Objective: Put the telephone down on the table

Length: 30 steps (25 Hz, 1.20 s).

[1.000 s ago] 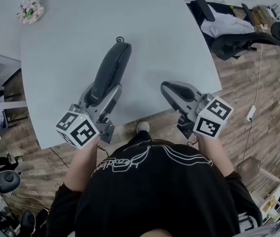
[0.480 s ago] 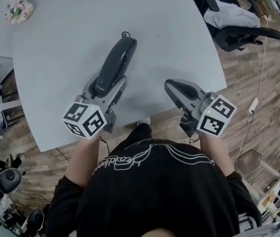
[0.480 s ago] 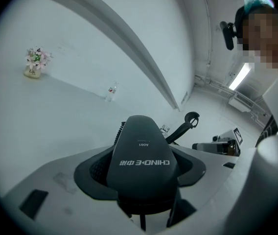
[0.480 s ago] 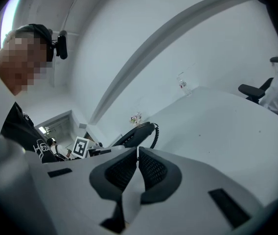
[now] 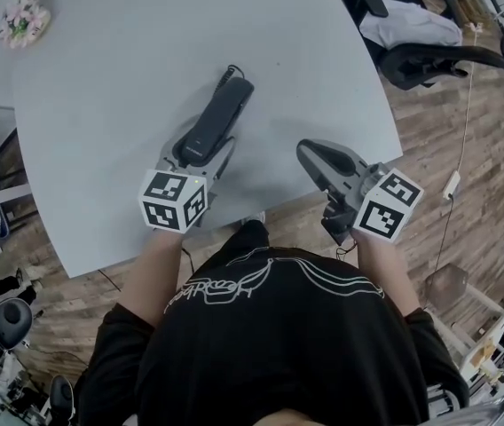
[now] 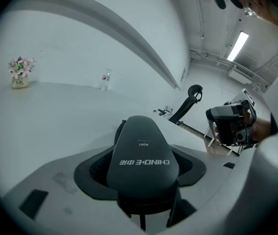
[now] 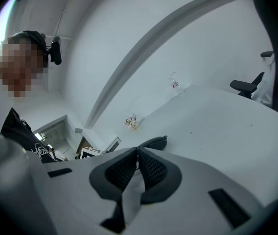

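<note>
A dark grey telephone handset [image 5: 223, 114] lies lengthwise between the jaws of my left gripper [image 5: 202, 145], which is shut on its near end. It points away to the upper right, low over the light grey table [image 5: 119, 69]; whether it touches the surface I cannot tell. In the left gripper view the handset [image 6: 141, 148] fills the gap between the pads. My right gripper [image 5: 311, 154] hovers over the table's near edge, shut, with nothing held. In the right gripper view its ribbed pads [image 7: 151, 169] meet, and the handset [image 7: 154, 141] shows beyond them.
A small pot of pink flowers [image 5: 19, 21] stands at the table's far left corner. A clear bottle [image 6: 105, 80] stands at the far side. A black office chair [image 5: 429, 47] with white cloth sits on the wooden floor to the right.
My left gripper has carried the handset rightward and down toward the table, and the handset now leans more to the right. The right gripper has hardly moved.
</note>
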Tool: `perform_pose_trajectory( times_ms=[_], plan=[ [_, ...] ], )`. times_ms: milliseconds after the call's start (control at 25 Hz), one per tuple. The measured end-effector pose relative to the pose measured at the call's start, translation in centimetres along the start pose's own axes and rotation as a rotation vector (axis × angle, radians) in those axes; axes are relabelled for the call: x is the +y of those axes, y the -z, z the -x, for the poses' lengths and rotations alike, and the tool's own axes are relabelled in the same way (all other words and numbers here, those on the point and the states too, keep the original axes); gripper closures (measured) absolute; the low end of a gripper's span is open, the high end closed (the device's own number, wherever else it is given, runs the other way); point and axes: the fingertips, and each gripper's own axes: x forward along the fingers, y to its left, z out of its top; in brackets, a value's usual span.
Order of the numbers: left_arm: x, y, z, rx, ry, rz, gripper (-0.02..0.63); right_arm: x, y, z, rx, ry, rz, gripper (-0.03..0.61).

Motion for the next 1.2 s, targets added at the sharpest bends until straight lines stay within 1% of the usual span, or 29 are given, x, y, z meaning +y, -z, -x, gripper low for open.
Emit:
perform_pose_trajectory(
  times_ms=[120,200,360,520,680,840,960,1200],
  plan=[
    [0.1,1.3,-0.7,0.032,-0.013,-0.012,0.33,-0.6,0.4,0.2,0.0,0.011,-0.018,0.535],
    [0.0,2.0,-1.2,0.053,-0.021,-0.038,0.33,-1.0,0.6,0.2,0.001,0.015,-0.03,0.535],
    [-0.4,2.8,-1.7,0.084,-0.041,-0.113,0.33,-1.2,0.9,0.2,0.012,0.012,-0.032,0.535],
    [-0.7,3.3,-1.9,0.132,-0.105,-0.241,0.33,-1.3,0.6,0.1,0.014,0.006,-0.034,0.535],
    [-0.7,3.7,-2.0,0.155,-0.141,-0.297,0.328,-1.5,0.4,-0.1,0.013,0.002,-0.035,0.535],
    [-0.6,4.3,-2.4,0.194,-0.191,-0.38,0.328,-1.8,0.6,0.1,0.011,0.0,-0.046,0.535],
    [-0.6,4.6,-2.4,0.209,-0.212,-0.404,0.328,-1.6,1.1,0.6,0.008,-0.004,-0.049,0.535],
    [-0.3,4.8,-2.5,0.211,-0.237,-0.397,0.32,-1.2,1.9,2.2,0.006,-0.002,-0.059,0.535]
  ],
)
